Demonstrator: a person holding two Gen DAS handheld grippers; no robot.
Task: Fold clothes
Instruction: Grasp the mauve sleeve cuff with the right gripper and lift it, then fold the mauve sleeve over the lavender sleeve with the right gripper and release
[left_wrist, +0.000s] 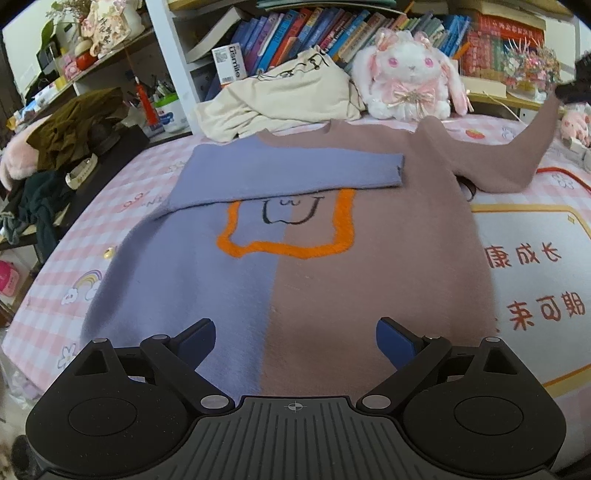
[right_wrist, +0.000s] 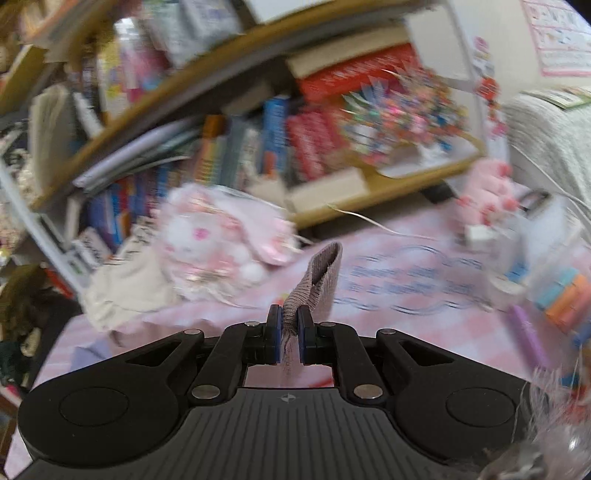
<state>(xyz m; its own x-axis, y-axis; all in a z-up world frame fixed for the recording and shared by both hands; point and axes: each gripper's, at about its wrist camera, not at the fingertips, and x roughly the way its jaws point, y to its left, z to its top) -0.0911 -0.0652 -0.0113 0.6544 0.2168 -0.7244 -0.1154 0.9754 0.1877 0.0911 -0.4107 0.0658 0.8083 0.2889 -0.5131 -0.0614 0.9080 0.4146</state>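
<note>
Pink-and-white checked bedding (left_wrist: 122, 229) covers the bed, with crammed bookshelves (left_wrist: 295, 33) right behind it. Left gripper (left_wrist: 295, 341) is spread wide and holding nothing, hovering over the hem of the fuzzy two-tone sweater, lilac on one half and mauve-brown on the other (left_wrist: 295, 288), which lies flat on the bed with an orange outlined patch (left_wrist: 343, 229) on the chest. Its lilac sleeve (left_wrist: 280, 170) is already folded across the front. Right gripper (right_wrist: 290, 334) is pressed together on the ribbed cuff of the mauve-brown sleeve (right_wrist: 317, 280), and from the left camera that sleeve (left_wrist: 517, 155) is lifted off the bed, stretched up toward the right. Further back sit a white plush bunny with pink bows (left_wrist: 410, 74) and a crumpled cream garment (left_wrist: 288, 96). Right view is pretty blurry.
</note>
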